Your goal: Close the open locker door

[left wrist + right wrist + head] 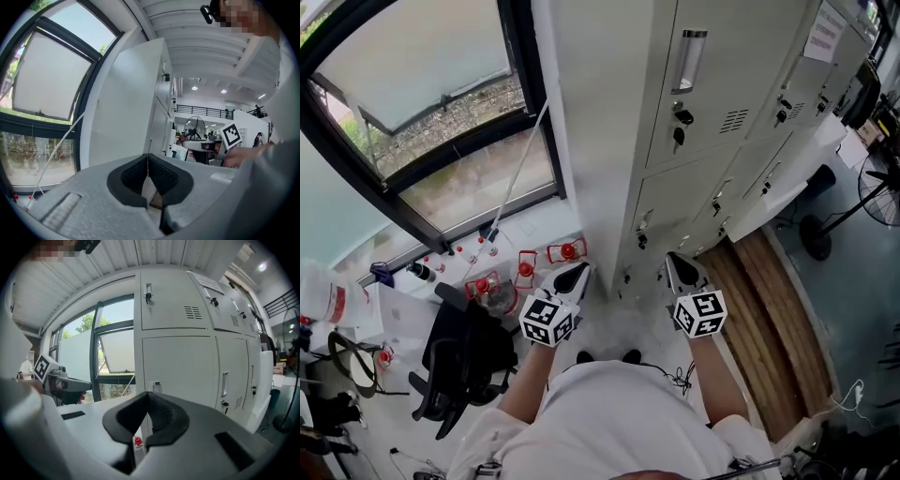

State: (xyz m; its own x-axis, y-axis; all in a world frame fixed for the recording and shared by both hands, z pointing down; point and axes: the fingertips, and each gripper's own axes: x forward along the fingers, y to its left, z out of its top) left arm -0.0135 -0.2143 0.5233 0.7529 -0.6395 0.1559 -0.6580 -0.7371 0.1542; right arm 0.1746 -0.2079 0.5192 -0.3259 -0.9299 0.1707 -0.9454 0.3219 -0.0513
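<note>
— We log the largest first: locker bank (600, 112), seen steeply from above, with its top running out of frame.
— Agreed. Next is the window (441, 103), its left part cut off.
— Open locker door (787, 187): it is swung out on the bank's right side, well apart from both grippers. Its hinge edge is hidden, so we cannot tell which compartment it belongs to.
— Black chair (459, 366), beside the person's left arm. Its base is hard to make out.
— Left gripper (577, 272): jaws pressed together, nothing between them. Right gripper (675, 264): likewise closed and empty.
— Smallest: red-capped items (567, 250) on the floor, too small for us to identify.
</note>
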